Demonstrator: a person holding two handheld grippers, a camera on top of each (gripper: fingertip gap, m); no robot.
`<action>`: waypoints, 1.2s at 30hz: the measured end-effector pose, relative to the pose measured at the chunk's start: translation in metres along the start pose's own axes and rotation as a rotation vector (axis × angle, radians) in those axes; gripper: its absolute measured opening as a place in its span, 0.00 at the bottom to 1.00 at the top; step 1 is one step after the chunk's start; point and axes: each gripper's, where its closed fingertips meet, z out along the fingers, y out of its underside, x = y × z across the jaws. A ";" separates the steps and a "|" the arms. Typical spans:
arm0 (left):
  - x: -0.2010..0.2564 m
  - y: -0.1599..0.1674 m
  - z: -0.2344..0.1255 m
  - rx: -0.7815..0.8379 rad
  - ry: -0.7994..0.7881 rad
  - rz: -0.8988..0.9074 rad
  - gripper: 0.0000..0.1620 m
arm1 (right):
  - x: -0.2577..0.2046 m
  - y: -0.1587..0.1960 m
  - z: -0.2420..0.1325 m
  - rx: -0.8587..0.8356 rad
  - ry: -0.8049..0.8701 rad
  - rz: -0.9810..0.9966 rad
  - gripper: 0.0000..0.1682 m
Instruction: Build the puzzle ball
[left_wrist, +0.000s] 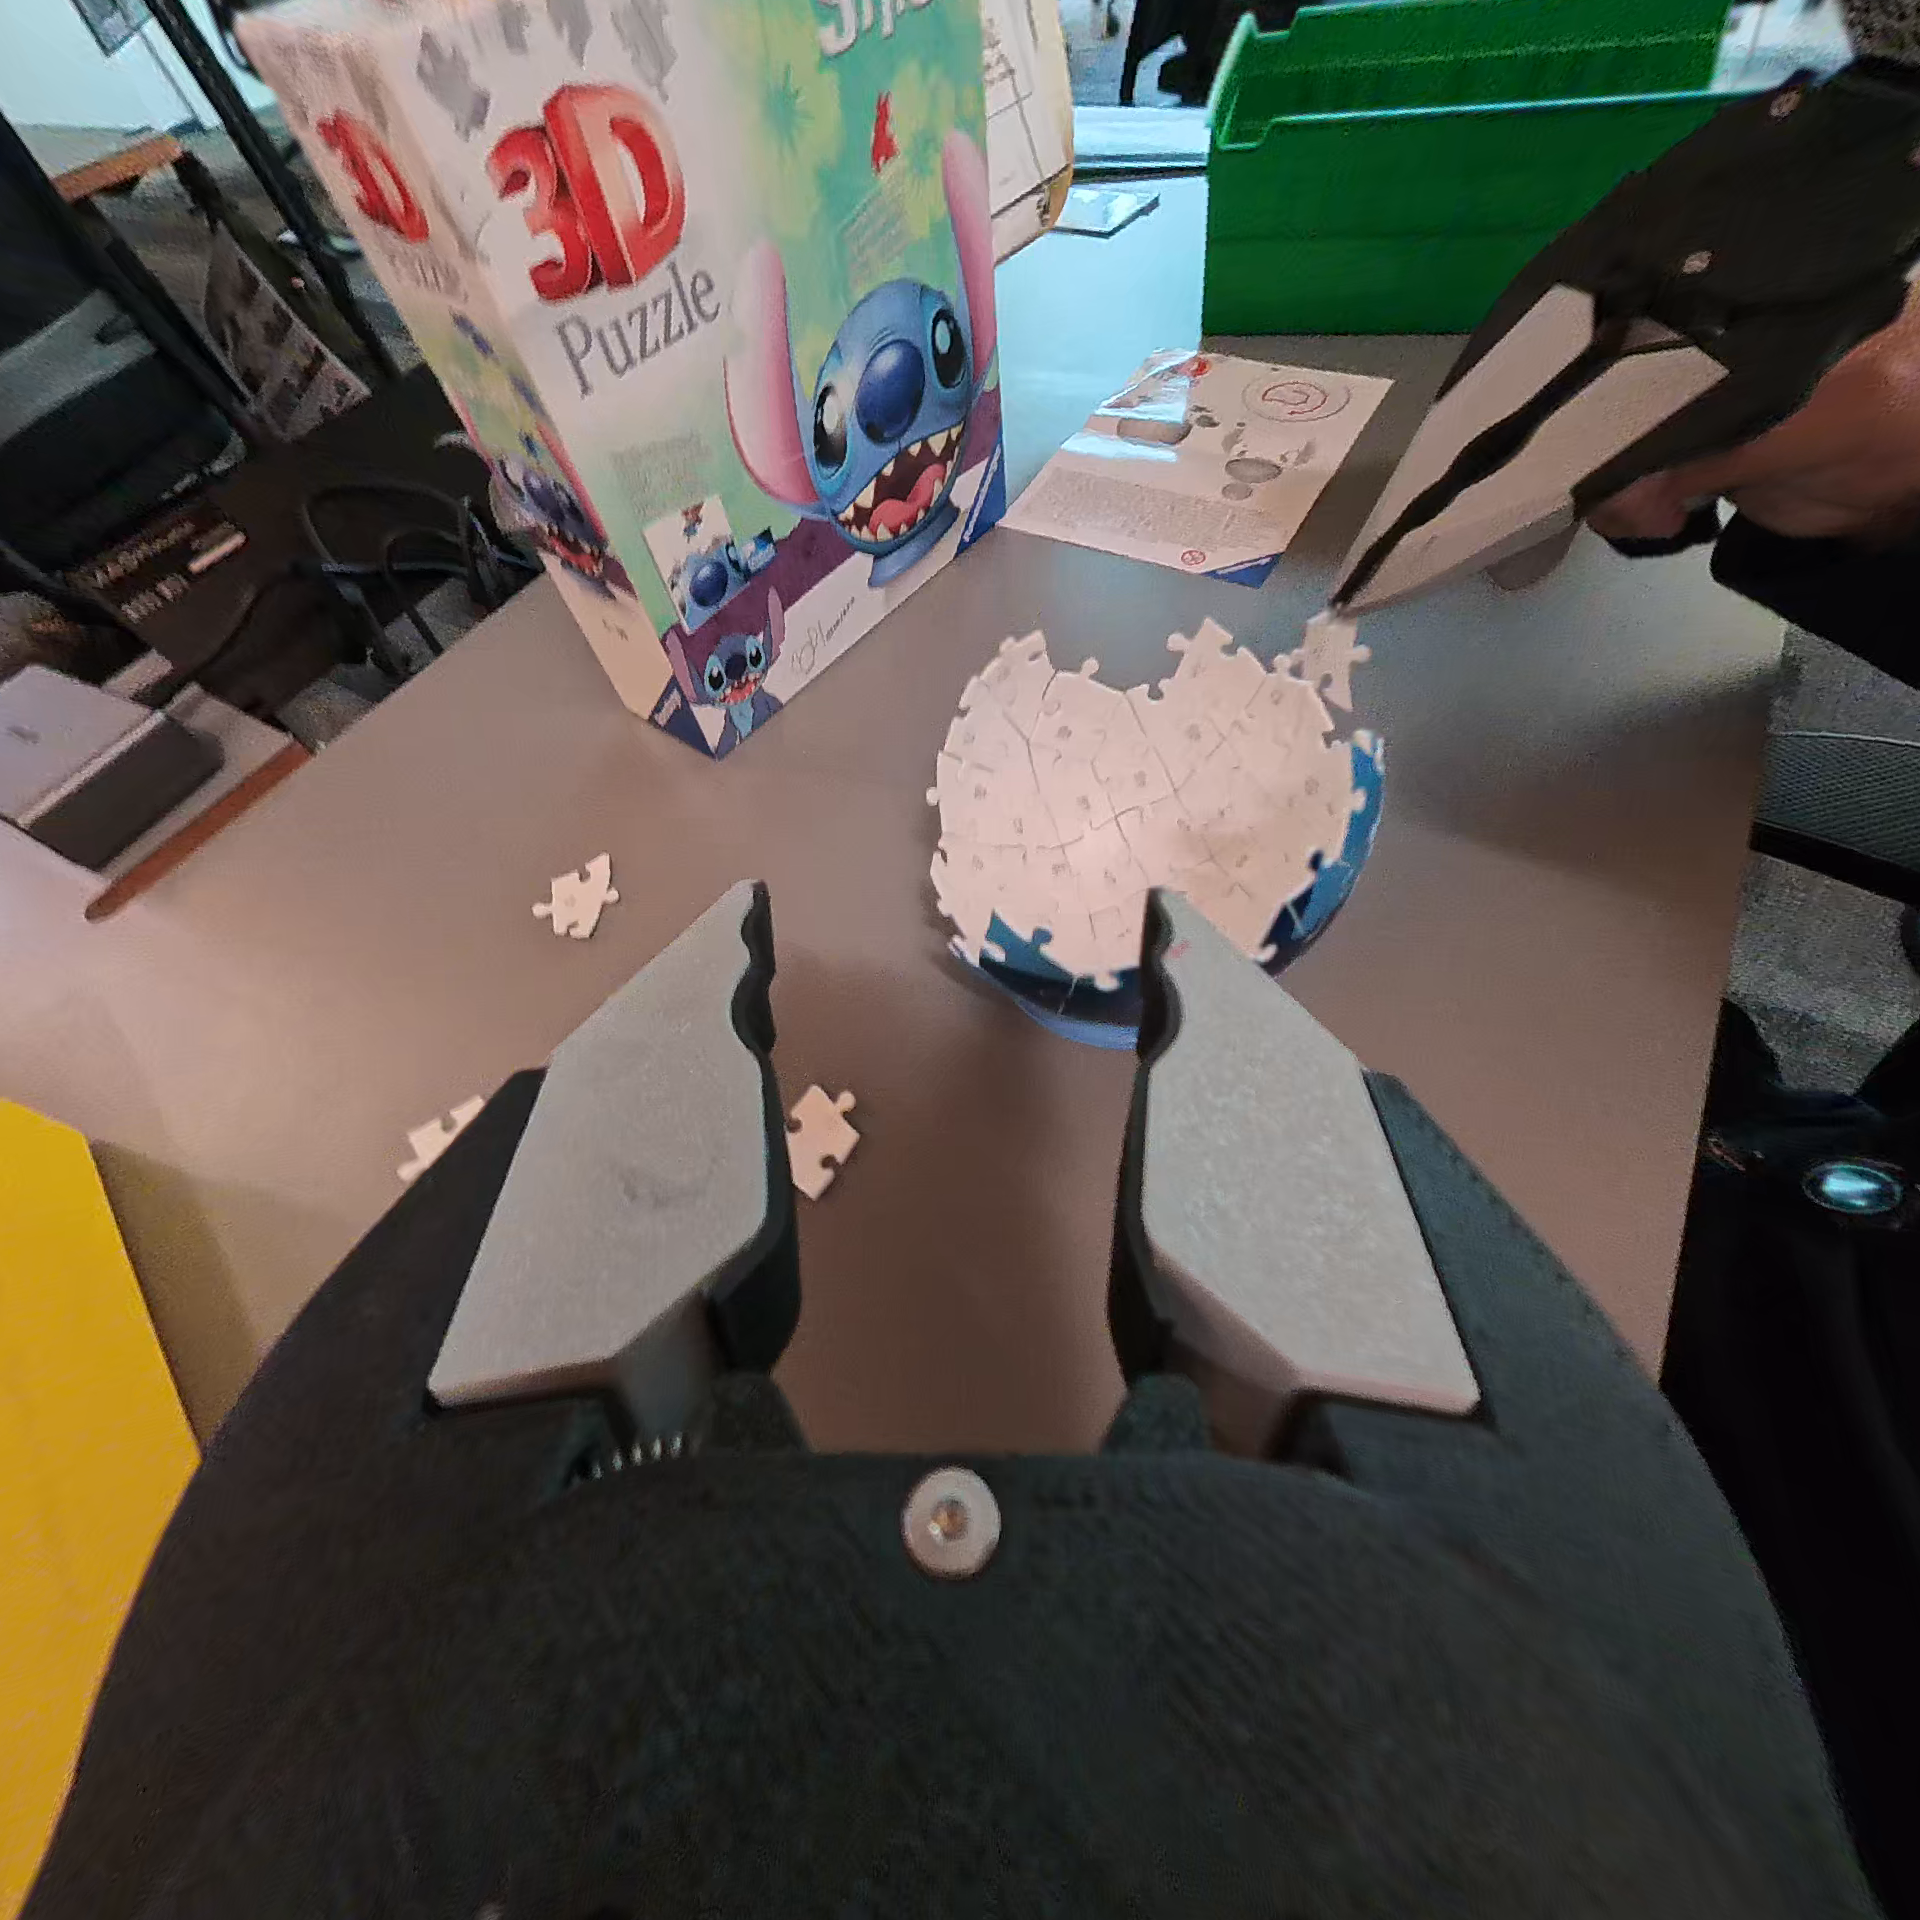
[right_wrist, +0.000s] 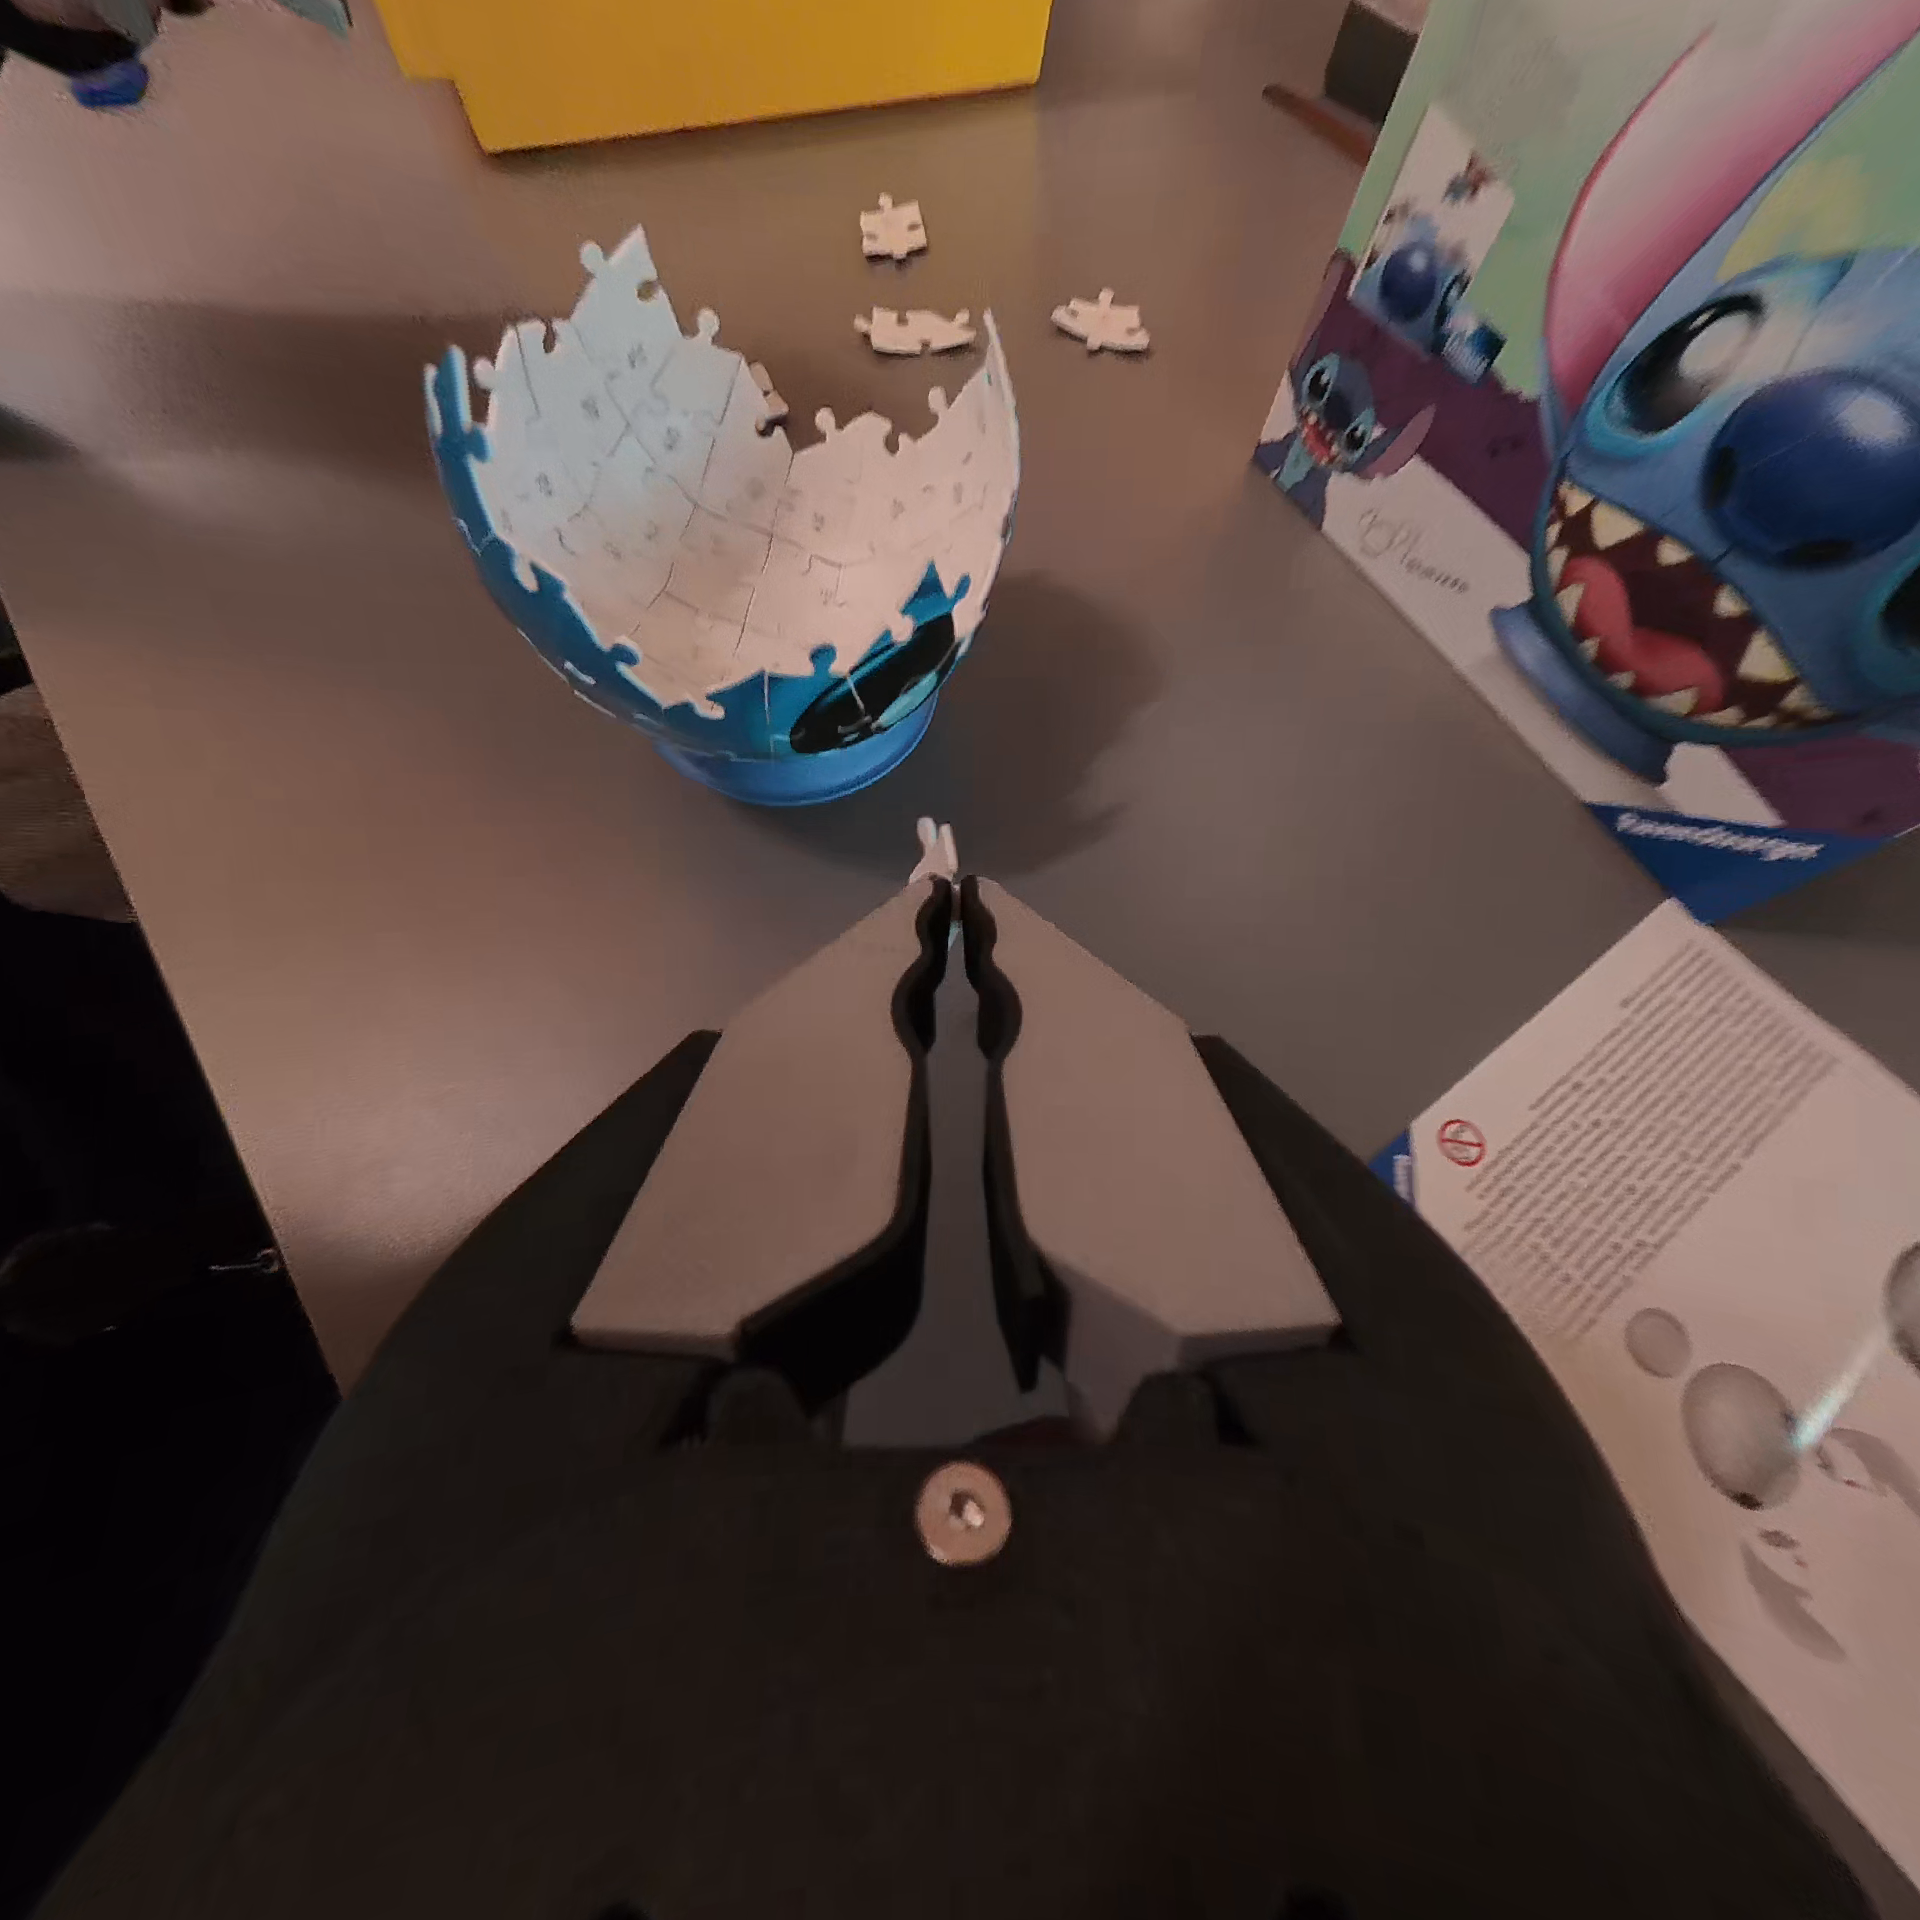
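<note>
Puzzle box (left_wrist: 717, 343) upright on grey table (left_wrist: 416, 831), printed lettering and cartoon artwork; leaflet (left_wrist: 1195, 468) at 1 o'clock, fine print blurred. Half-built puzzle ball (left_wrist: 1132, 800), white inside, blue outside, sits on blue ring stand. Left gripper (left_wrist: 956, 925) spread wide, empty. Right gripper (right_wrist: 943, 883) pinches puzzle piece (right_wrist: 935, 847), mostly hidden edge-on. Loose pieces (right_wrist: 914, 330) at 12 o'clock.

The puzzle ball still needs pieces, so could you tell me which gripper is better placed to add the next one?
Right, probably: the right gripper is shut on a puzzle piece near the half-built ball; the left gripper is open, empty.
</note>
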 end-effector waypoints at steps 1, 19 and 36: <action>-0.001 -0.006 0.001 -0.005 0.007 0.019 0.42 | 0.003 -0.005 -0.003 0.004 0.022 -0.023 0.00; -0.011 -0.015 0.115 -0.317 0.346 0.144 0.41 | 0.015 -0.078 0.025 -0.177 0.030 -0.294 0.00; 0.013 0.000 0.128 -0.378 0.541 0.259 0.40 | 0.013 -0.083 0.050 -0.235 0.044 -0.177 0.00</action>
